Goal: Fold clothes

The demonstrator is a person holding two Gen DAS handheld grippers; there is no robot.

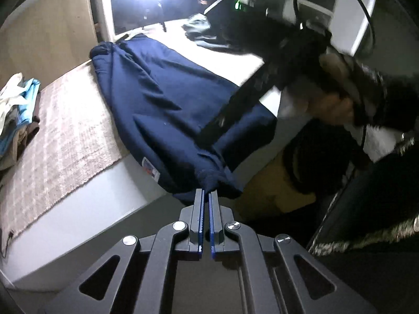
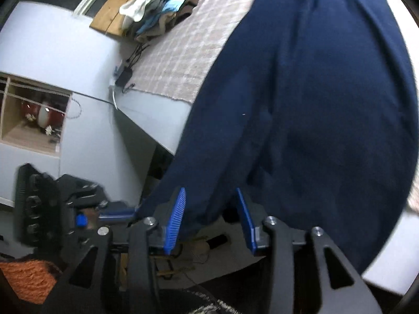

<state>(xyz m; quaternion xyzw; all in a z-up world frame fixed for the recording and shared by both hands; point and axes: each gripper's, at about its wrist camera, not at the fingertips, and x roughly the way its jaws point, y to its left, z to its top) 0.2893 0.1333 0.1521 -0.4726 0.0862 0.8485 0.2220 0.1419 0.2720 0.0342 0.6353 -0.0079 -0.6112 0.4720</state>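
Note:
A navy blue garment (image 1: 167,104) lies across the white bed, its near end hanging over the edge. My left gripper (image 1: 206,192) is shut on a bunched corner of it at the bed's edge. In the right wrist view the same navy garment (image 2: 314,104) fills the right side. My right gripper (image 2: 210,196) is open, its blue pads on either side of the garment's hanging lower edge. The right gripper also shows in the left wrist view (image 1: 209,130), blurred, resting on the cloth.
A beige checked blanket (image 1: 65,130) covers the bed's left part, with a pile of folded clothes (image 1: 18,110) at its far end. Dark clothes (image 1: 204,31) lie at the bed's back. A charger and cables (image 2: 125,76) sit on the bed corner. A shelf niche (image 2: 34,120) is left.

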